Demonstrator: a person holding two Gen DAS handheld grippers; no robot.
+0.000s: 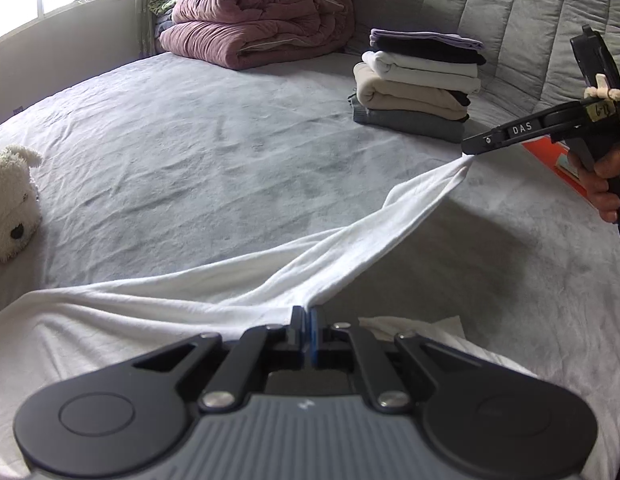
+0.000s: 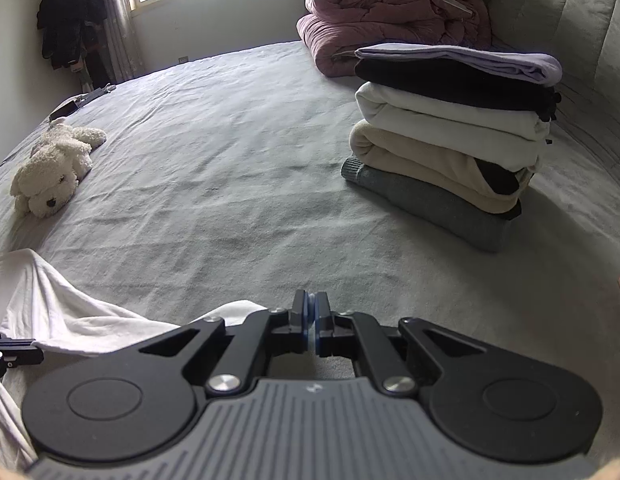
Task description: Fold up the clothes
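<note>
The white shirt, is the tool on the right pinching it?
Touching. The left wrist view shows the right tool shut on a corner of the white shirt, which stretches from its tip down toward the bed.

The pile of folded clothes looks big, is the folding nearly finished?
Partly. Done: a neat stack of folded clothes sits on the grey bed sheet. In hand: the left tool and right tool each pinch the unfolded white cotton shirt, stretching it between them. Left: folding it and adding it to the stack.
</note>
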